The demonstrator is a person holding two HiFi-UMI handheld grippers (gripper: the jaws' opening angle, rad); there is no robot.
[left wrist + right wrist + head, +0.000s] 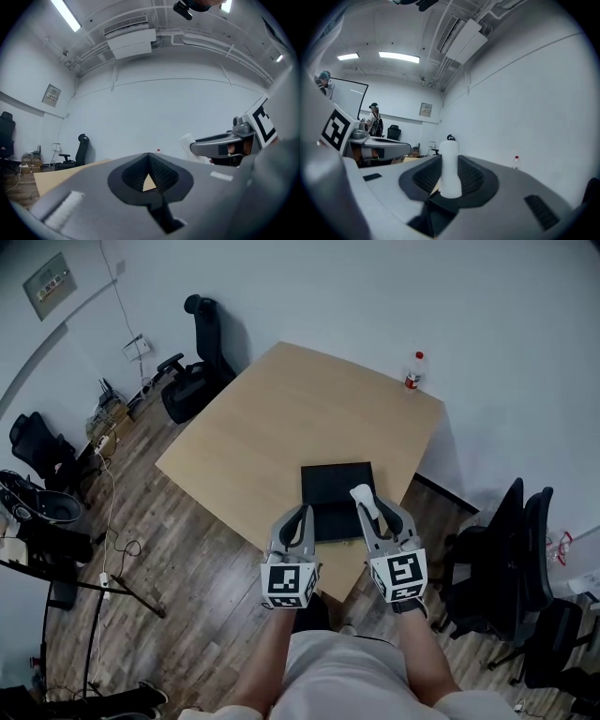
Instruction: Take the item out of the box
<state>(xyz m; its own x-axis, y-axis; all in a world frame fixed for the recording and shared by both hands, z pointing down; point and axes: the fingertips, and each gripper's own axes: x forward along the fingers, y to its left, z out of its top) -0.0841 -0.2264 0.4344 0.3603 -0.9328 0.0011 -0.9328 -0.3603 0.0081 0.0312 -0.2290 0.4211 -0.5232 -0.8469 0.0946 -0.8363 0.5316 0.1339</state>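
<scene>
A flat black box [330,482] lies on the near part of the light wooden table [281,418]. Above its near edge my right gripper [377,510] is shut on a white bottle-shaped item [364,497]. In the right gripper view the item [450,168] stands upright between the ribbed pads [425,174]. My left gripper [302,516] hovers beside it on the left, over the box's near left corner. Its jaws meet at the tips [149,154] with nothing between them. The left gripper view shows the right gripper [224,144] and the white item [188,140] at the right.
A small bottle with a red label [412,371] stands at the table's far right corner. Black office chairs stand at the far left [199,362] and at the right [511,559]. Cables and equipment [42,512] lie on the wooden floor at the left.
</scene>
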